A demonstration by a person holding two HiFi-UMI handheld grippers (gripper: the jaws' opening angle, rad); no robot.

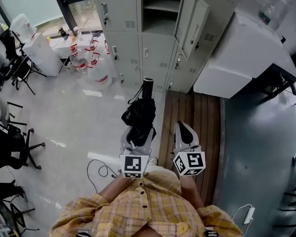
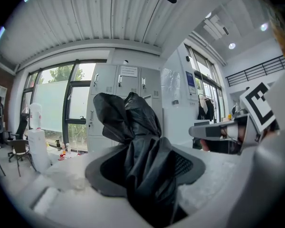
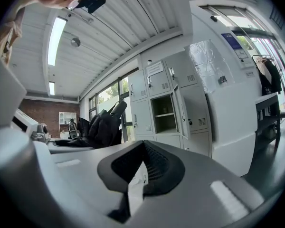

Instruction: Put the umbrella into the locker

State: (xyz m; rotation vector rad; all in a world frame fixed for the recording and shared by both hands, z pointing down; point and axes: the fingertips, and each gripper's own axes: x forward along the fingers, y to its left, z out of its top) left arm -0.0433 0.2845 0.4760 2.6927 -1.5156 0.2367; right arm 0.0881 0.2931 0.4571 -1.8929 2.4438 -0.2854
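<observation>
In the head view a black folded umbrella [image 1: 139, 115] stands upright in front of my chest, its handle [image 1: 148, 84] pointing toward the lockers. My left gripper [image 1: 138, 138] is shut on the umbrella's lower fabric, and in the left gripper view the bunched black cloth [image 2: 135, 151] fills the space between the pads. My right gripper [image 1: 184, 131] hangs beside it to the right, shut with nothing in it. The grey locker bank has one upper compartment [image 1: 160, 9] open, its door [image 1: 191, 21] swung out to the right. The right gripper view shows the umbrella [image 3: 102, 126] at left and the open compartment [image 3: 164, 113] ahead.
A large white cabinet [image 1: 244, 53] stands right of the lockers. A strip of wooden boards [image 1: 195, 115] runs under my right side. Water bottles [image 1: 84, 63] and a white table sit at back left, office chairs [image 1: 10, 144] at left. A cable [image 1: 99, 169] lies on the floor.
</observation>
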